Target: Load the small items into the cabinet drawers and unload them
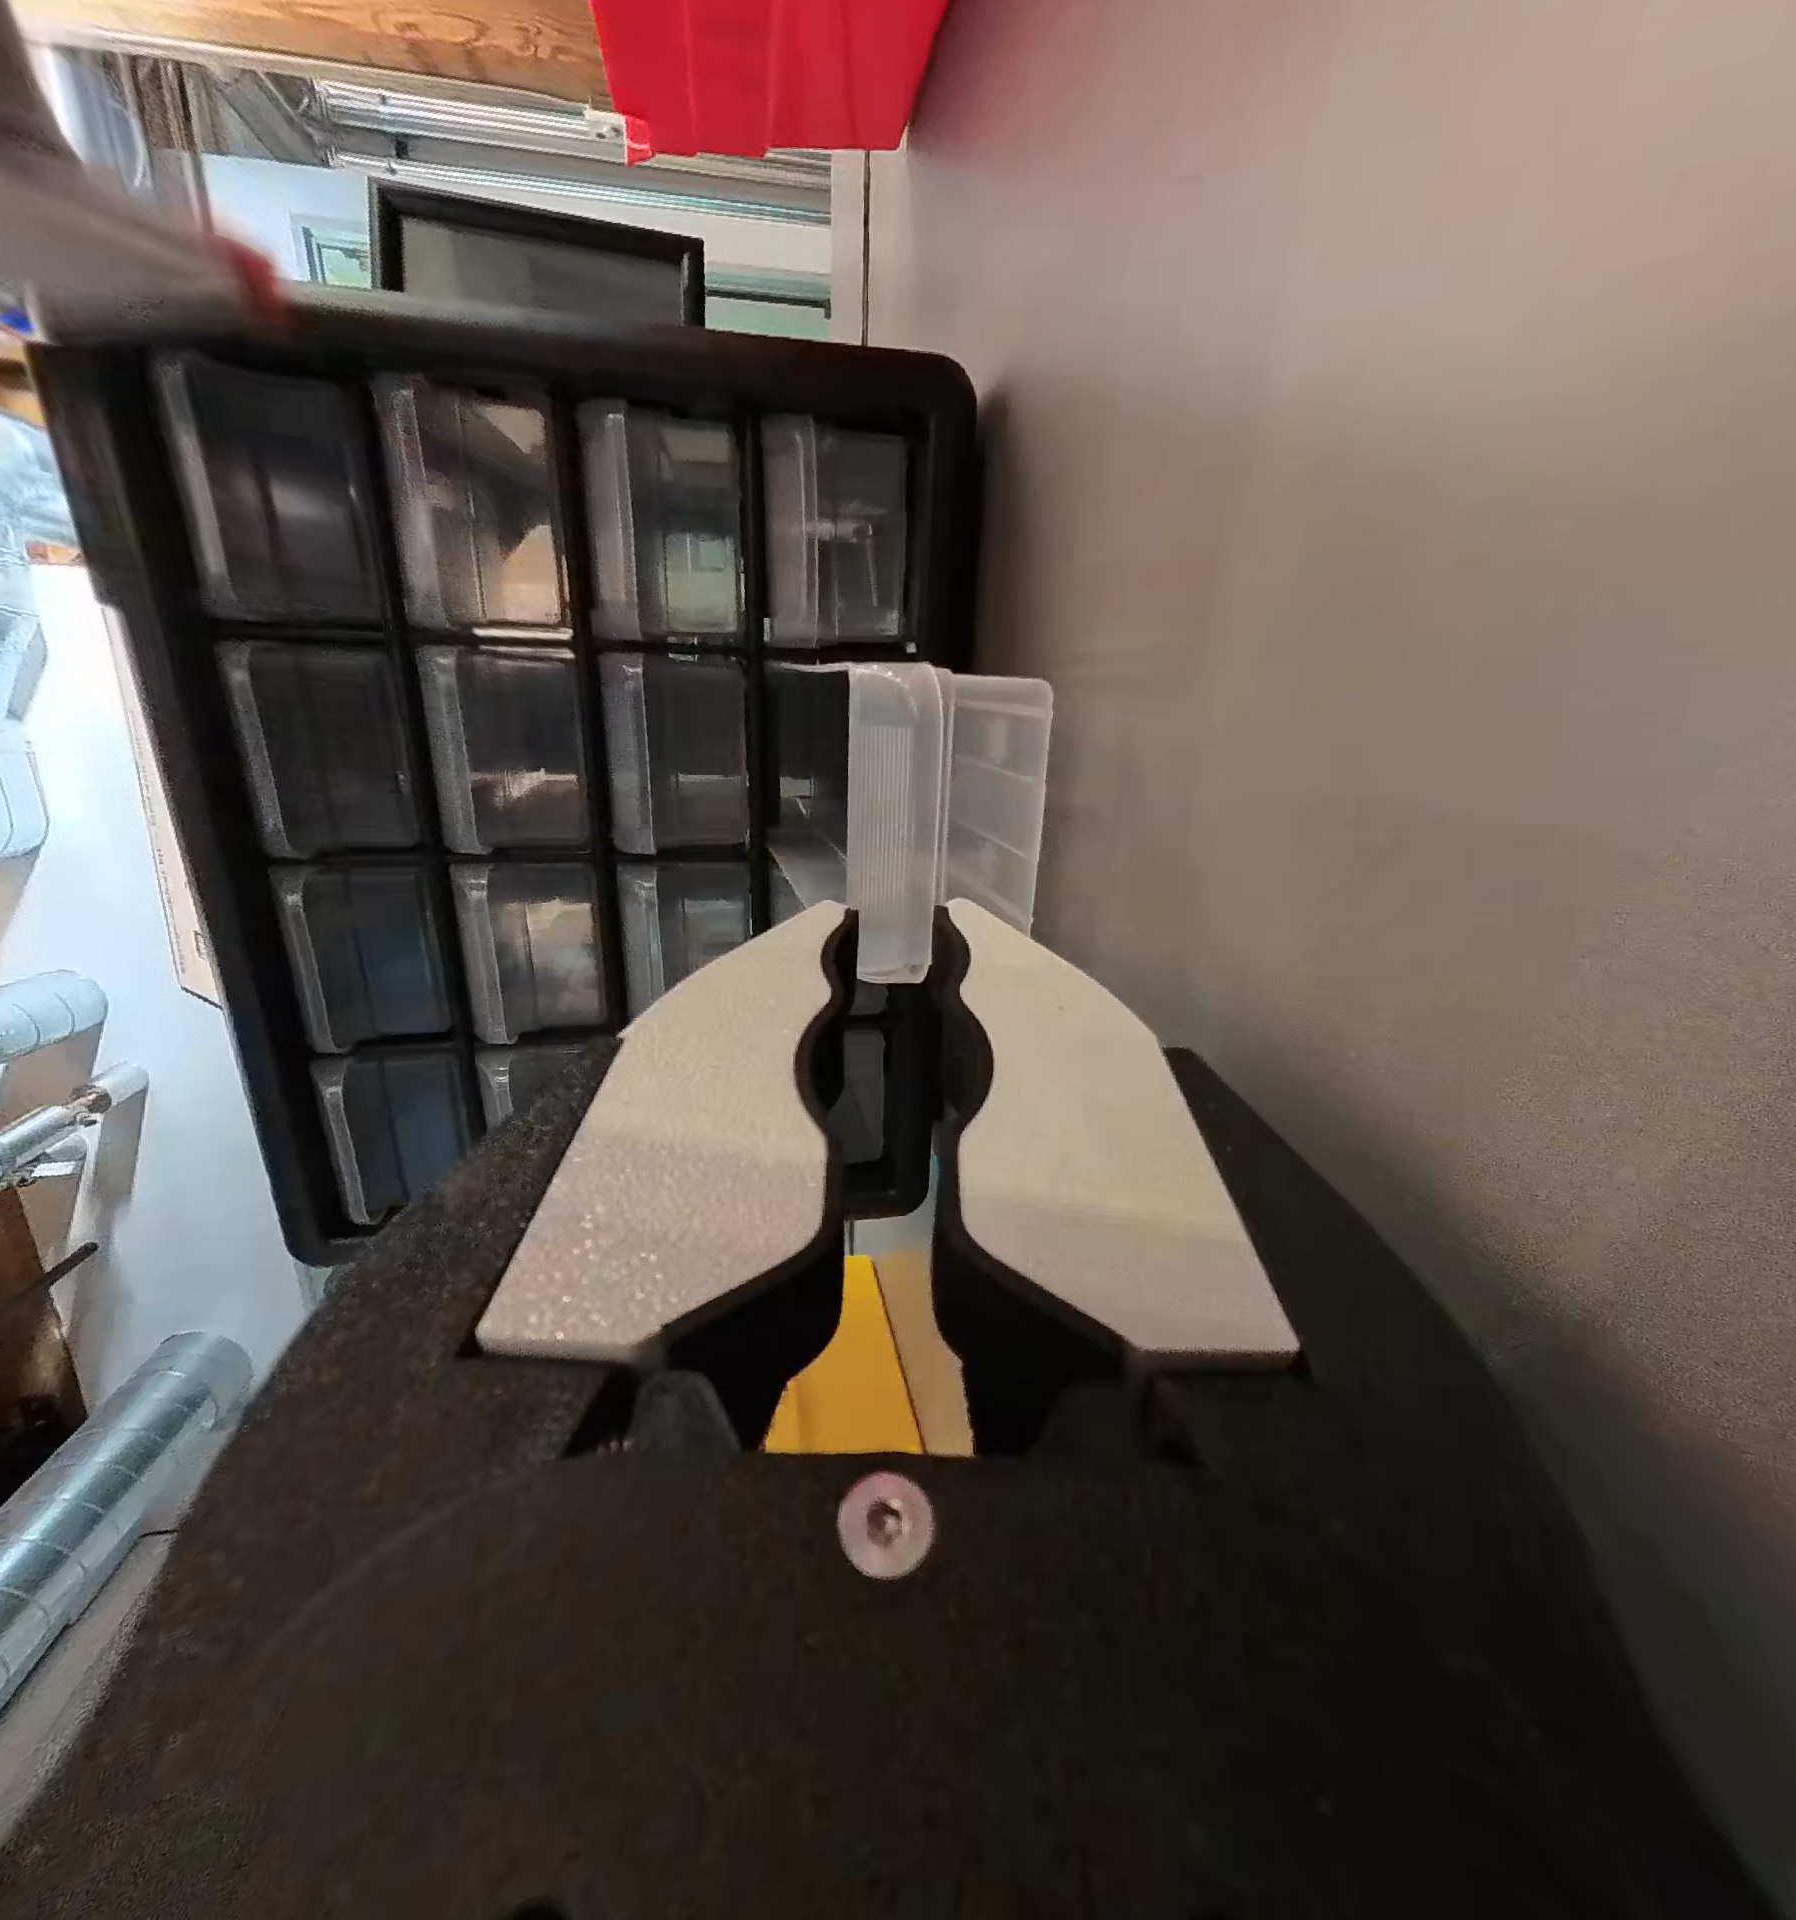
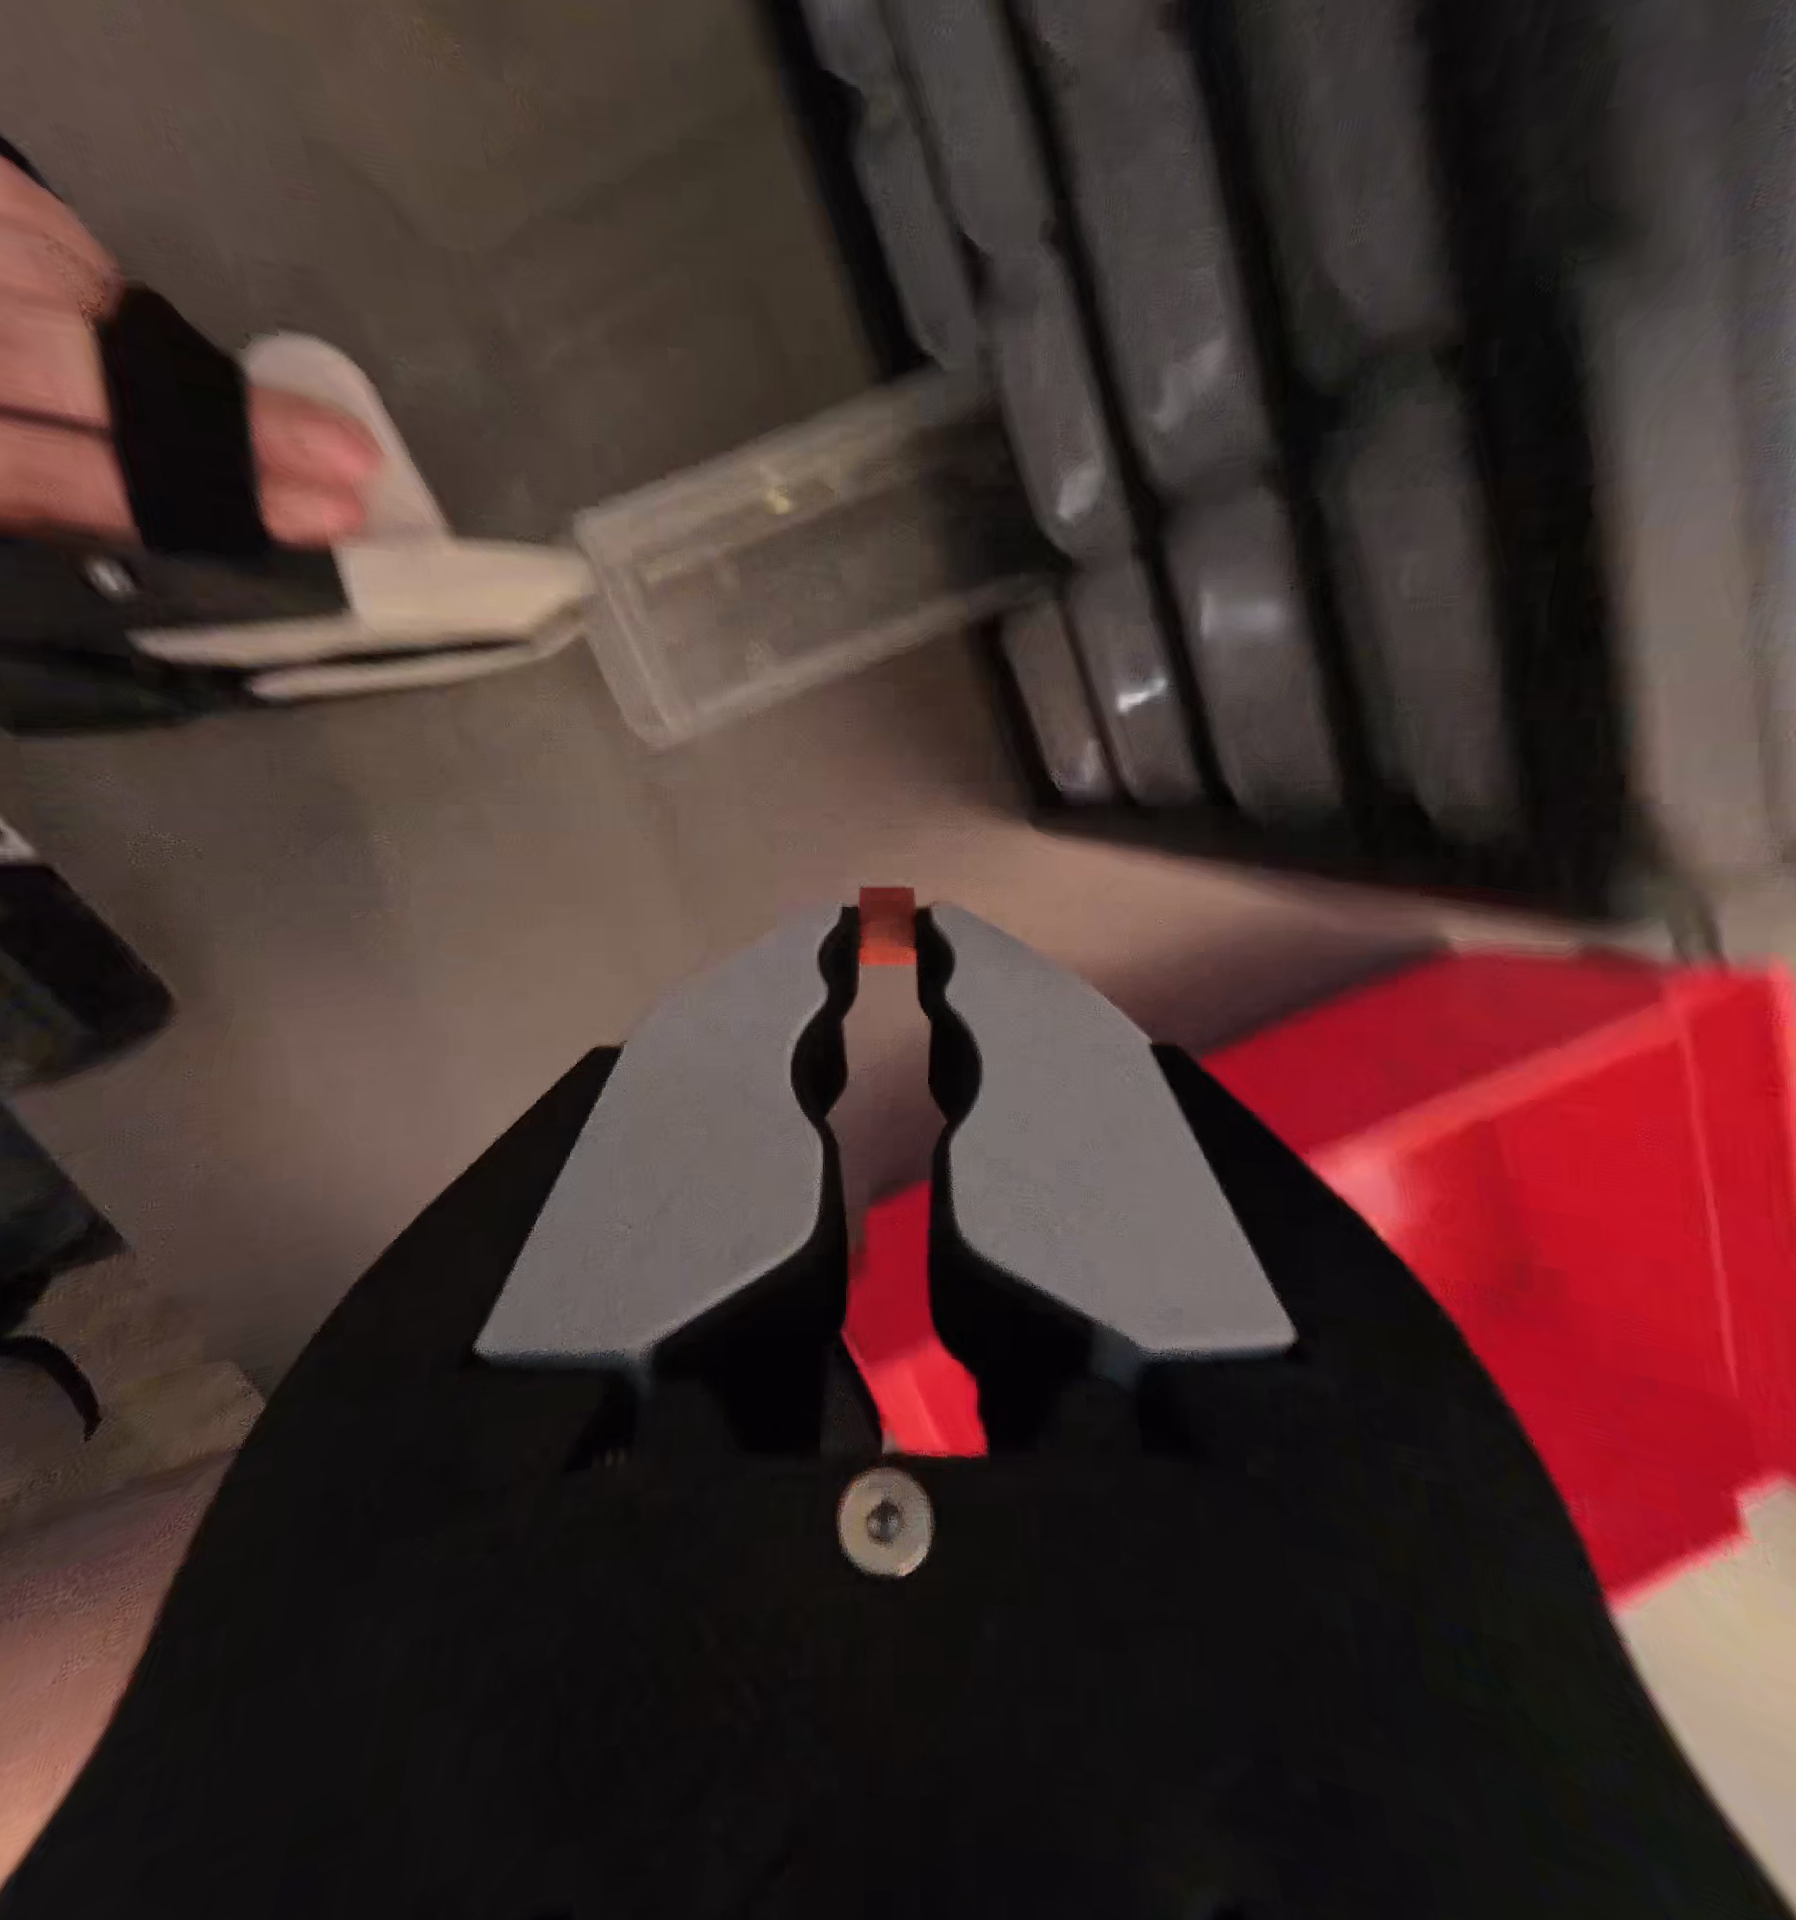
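A black cabinet [image 1: 520, 364] with several clear plastic drawers stands on the grey table; the left wrist view is rolled sideways. My left gripper [image 1: 896, 925] is shut on the ribbed handle of a clear drawer [image 1: 998, 790] that is pulled out of the cabinet. In the right wrist view the same drawer [image 2: 769, 582] sticks out of the cabinet [image 2: 1289, 520], with the left gripper [image 2: 551, 613] on its handle. My right gripper [image 2: 889, 930] is shut on a small red-orange block [image 2: 888, 920], held above the table, short of the open drawer.
A red plastic bin [image 2: 1548, 1247] stands on the table to the right of my right gripper, near the cabinet's front; it shows at the top in the left wrist view [image 1: 769, 73]. A person's hand [image 2: 32, 353] holds the left gripper. Metal shelving [image 1: 42, 1455] stands at the left. One gripper's finger ends stand about 15 cm off the other's.
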